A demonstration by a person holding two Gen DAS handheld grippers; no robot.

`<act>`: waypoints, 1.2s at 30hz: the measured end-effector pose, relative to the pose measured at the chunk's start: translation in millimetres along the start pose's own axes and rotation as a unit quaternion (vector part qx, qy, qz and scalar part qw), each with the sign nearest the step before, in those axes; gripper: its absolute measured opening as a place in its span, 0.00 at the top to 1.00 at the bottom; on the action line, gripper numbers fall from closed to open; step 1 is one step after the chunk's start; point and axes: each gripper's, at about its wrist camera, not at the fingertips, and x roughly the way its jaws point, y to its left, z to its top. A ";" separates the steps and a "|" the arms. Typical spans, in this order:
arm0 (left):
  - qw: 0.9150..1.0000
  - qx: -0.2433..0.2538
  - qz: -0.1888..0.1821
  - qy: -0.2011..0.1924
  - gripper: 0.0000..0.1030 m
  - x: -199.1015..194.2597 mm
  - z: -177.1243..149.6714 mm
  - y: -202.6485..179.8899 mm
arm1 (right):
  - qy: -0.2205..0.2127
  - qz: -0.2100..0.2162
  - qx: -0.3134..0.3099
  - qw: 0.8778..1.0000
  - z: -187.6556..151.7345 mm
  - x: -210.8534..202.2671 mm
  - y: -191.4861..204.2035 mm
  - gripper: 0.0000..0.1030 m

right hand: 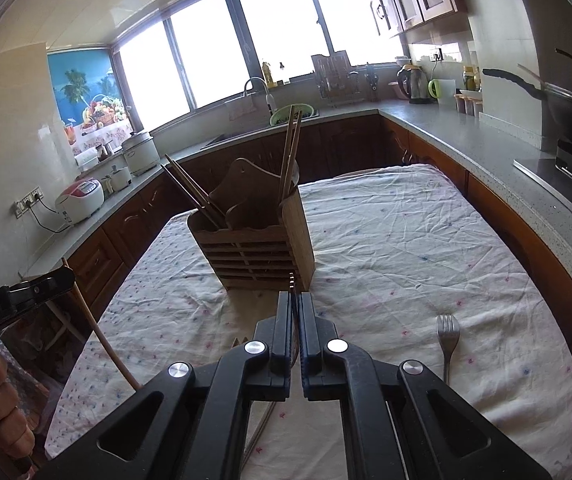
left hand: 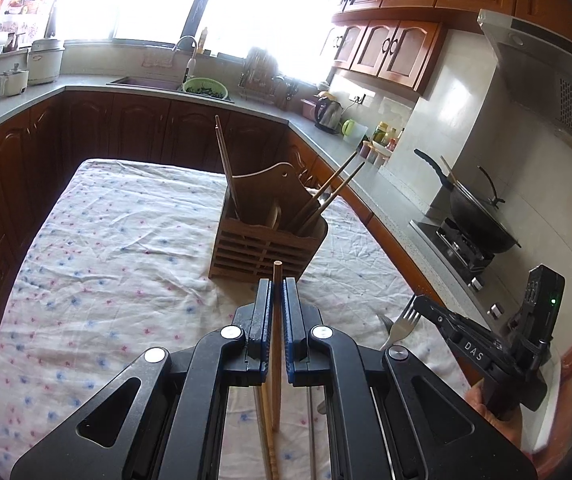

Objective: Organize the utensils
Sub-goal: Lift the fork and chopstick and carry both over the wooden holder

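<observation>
Left hand-held gripper (left hand: 277, 286), 6 o'clock in its own view: jaws clamped on one wooden chopstick (left hand: 277, 320), gripped along the shaft, blunt end poking past the tips toward the holder. Light, stiff, smooth wood; likely to pivot or slide if held near one end, so a mid-shaft grip looks safest.

Right hand-held gripper (right hand: 295, 300), 6 o'clock in its view: jaws closed on a fork (right hand: 291, 282), only the tine tips showing beyond the fingers. Thin steel, slick, a bit heavier; probably best pinched on the flat of the handle.

Cloth-covered bench (left hand: 106, 240) below. Second fork (right hand: 448, 338) lies loose on the cloth at 4 o'clock, right view.

Wooden holder (left hand: 264, 240) stands at 12 o'clock beyond both grippers, chopsticks already leaning in its compartments.

View differences: left view shows the right gripper at 4 o'clock with fork tines beside it. Right view shows the left gripper at 9 o'clock with the chopstick hanging down at a slant, and the holder's two front compartments more plainly.
</observation>
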 end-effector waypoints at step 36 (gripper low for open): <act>0.991 -0.012 0.012 -0.130 0.96 -14.7 115.5 16.4 | -0.129 -0.021 -0.044 0.990 92.0 14.3 25.9 0.97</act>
